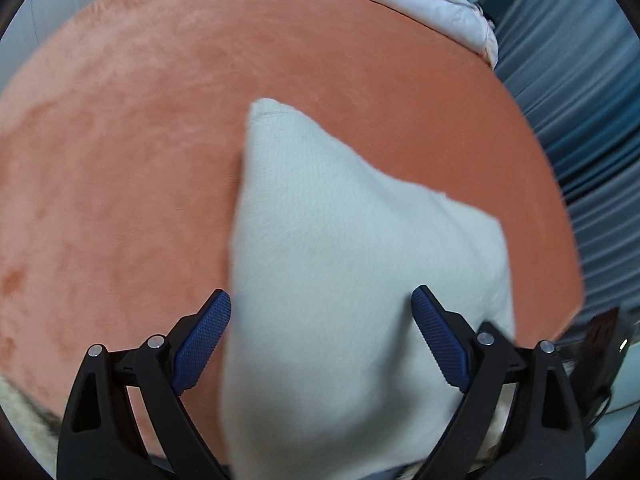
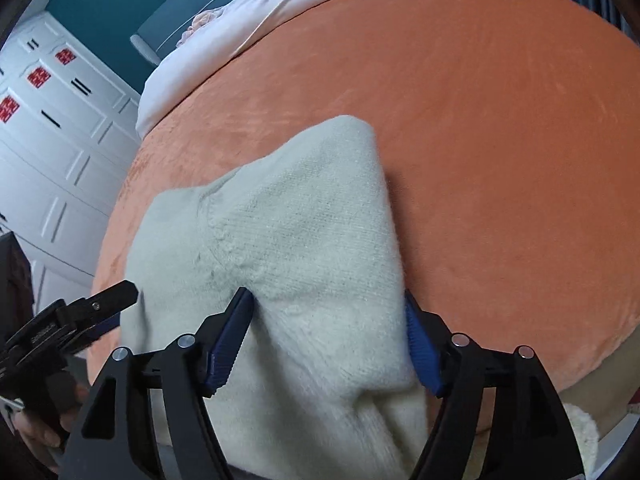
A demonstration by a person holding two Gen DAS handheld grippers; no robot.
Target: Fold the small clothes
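Note:
A cream knitted garment (image 1: 340, 248) lies folded on the orange blanket (image 1: 140, 160); one narrow end reaches away from me. My left gripper (image 1: 320, 292) hovers over its near part, open wide, the left pad at the cloth's left edge and the right pad over the knit. In the right wrist view the same garment (image 2: 288, 232) shows a seam line and a bunched near edge. My right gripper (image 2: 327, 295) stands open, with the cloth filling the gap between its blue pads. At the garment's left edge a black finger (image 2: 116, 296) of the left gripper shows, held by a hand (image 2: 40, 432).
The orange blanket (image 2: 500, 160) covers a bed, with white bedding (image 2: 248, 20) at its far end. A white wardrobe (image 2: 60, 140) with red stickers stands to the left. Grey-blue curtains (image 1: 580, 120) hang at the right. A fleecy cream item (image 2: 580, 428) lies off the near right corner.

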